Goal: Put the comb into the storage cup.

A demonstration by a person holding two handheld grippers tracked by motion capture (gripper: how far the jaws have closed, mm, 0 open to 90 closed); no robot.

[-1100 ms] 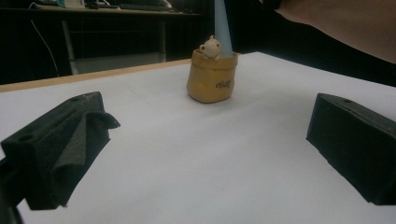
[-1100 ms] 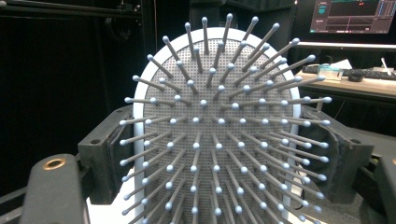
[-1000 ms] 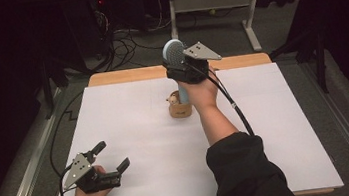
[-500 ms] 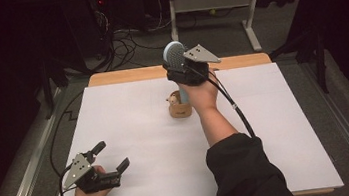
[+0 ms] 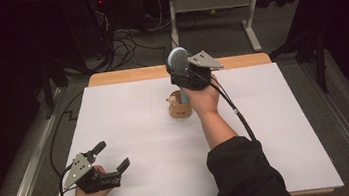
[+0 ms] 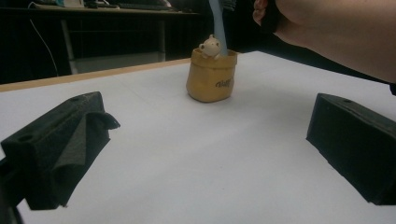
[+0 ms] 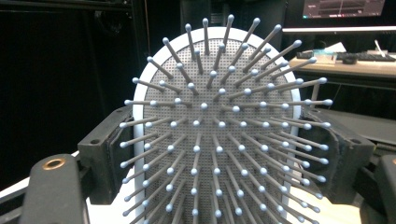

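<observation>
- White sheeting covers the bench (image 5: 131, 133), smooth and matte, with a strip of pale wood showing along its far edge.
- At the near left corner, the left hand-held gripper (image 5: 111, 157) rests low over the sheet with its jaws spread wide and nothing between them. In the left gripper view its black foam pads (image 6: 60, 149) look blocky and slightly ragged.
- Near the middle of the bench, toward the far side, stands a small tan holder (image 5: 179, 108), squat, soft-sided and rounded like a little sack, with dark lettering on its front and a tiny cream animal figure (image 6: 209, 46) peeking over its rim.
- A pale blue hairbrush (image 5: 177, 60) stands upright with its handle going down into the holder. Its head is a rounded paddle with a white rim, a grey perforated cushion and many thin bristles tipped with small balls.
- The right hand-held gripper (image 5: 182, 72), just right of the holder, is clamped on the two edges of the brush head, bristles facing its camera.
- Judged from this, the step in hand is seating the brush in the holder. Doing it well likely means keeping the handle vertical and centred in the opening, lowering slowly so the light holder does not tip, and opening the jaws only once the handle rests on the bottom.
</observation>
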